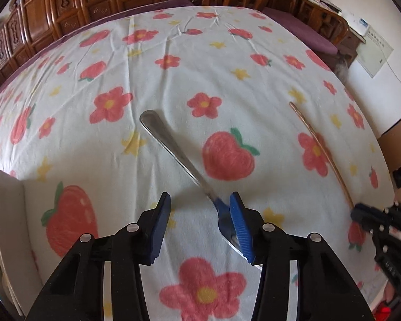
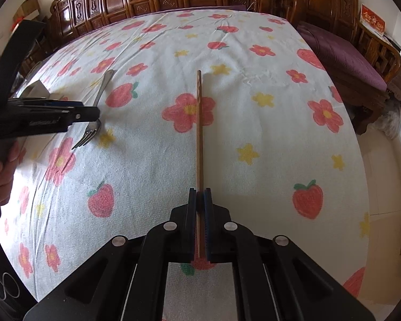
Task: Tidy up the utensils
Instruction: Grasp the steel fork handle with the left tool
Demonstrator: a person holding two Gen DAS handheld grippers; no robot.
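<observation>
Your right gripper is clamped on one wooden chopstick, its length running away over the flowered cloth, ready to carry. Your left gripper stands half-wide over the single fork near its tines, pads probably not yet pressing it. The white tray waits at near left.
</observation>
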